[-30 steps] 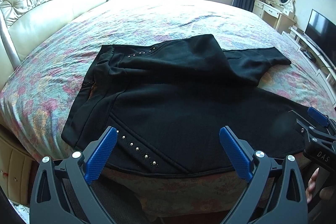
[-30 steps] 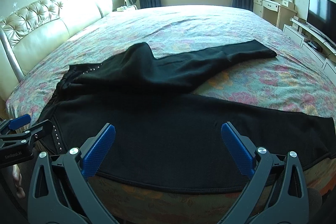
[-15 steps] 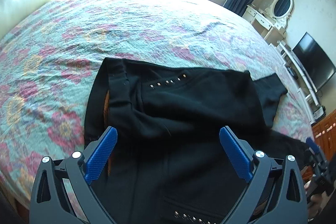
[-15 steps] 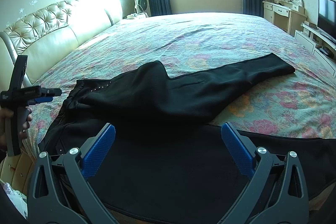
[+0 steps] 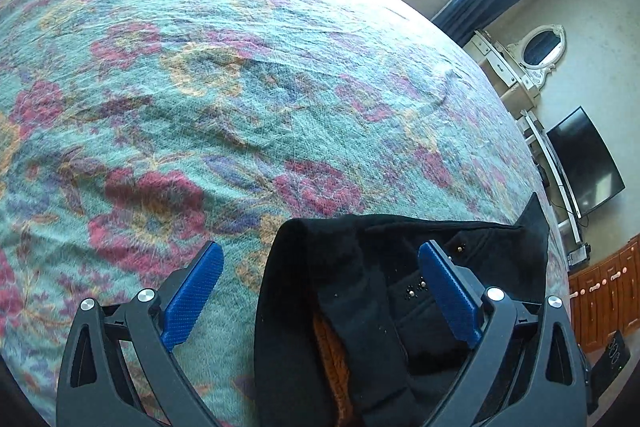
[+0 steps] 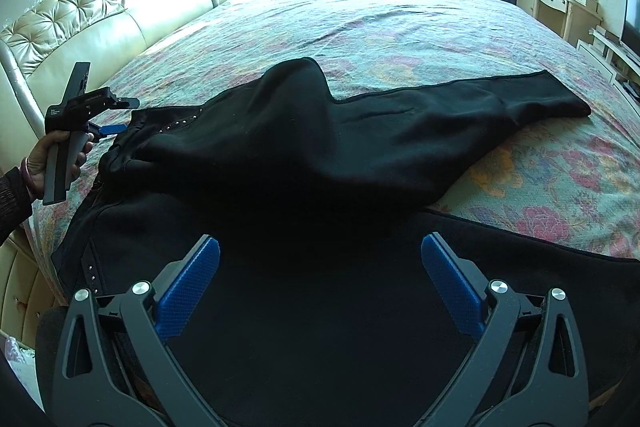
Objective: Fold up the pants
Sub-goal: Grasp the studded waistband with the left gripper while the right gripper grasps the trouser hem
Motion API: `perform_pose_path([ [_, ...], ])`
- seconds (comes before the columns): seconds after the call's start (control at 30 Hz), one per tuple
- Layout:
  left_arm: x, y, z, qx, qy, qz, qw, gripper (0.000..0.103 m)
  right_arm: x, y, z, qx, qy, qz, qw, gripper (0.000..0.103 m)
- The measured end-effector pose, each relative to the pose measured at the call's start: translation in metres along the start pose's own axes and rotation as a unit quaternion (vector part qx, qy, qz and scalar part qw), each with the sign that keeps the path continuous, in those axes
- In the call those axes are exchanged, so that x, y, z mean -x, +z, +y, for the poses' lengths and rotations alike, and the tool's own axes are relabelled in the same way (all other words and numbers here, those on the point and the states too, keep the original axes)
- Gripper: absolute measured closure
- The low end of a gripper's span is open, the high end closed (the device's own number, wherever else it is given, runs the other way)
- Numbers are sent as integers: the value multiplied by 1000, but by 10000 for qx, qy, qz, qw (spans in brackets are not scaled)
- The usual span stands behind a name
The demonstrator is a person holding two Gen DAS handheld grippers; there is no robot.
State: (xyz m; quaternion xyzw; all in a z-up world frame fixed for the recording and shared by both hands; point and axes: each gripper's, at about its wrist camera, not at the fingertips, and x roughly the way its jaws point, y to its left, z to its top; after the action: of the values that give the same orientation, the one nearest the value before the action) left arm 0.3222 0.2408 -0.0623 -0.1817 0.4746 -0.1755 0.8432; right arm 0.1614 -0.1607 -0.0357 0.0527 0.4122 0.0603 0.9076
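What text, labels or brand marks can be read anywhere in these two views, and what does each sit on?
No text can be read in full.
Left gripper body, seen from the right wrist view: small white lettering, too small and blurred to read.
Black pants: only metal studs, no print or tag showing.
Floral bedspread: pattern only, no words.
Television: screen dark, no logo legible.
Right gripper: no marking visible.

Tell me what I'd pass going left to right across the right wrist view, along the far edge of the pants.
hand holding the left tongs → studded waistband → raised hump of the pants → far pant leg's cuff
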Motion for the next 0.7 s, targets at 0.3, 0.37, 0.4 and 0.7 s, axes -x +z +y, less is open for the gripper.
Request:
perform_pose_path([
  [0.3,-22,-4,-8,-564,59,285,9980,40,-15,8,-8,-105,312,178,9993,2],
  [0.37,-24,-4,-7,-542,197,327,9978,46,-18,14,-11,-153,505,200,9984,2],
  [0.4,-24,-3,-5,-479,167,354,9981,57,-20,18,-14,-179,631,239,9976,2],
  [0.7,-28,-5,9,-75,-134,470,9988,87,-55,102,-47,320,2075,343,9771,2],
])
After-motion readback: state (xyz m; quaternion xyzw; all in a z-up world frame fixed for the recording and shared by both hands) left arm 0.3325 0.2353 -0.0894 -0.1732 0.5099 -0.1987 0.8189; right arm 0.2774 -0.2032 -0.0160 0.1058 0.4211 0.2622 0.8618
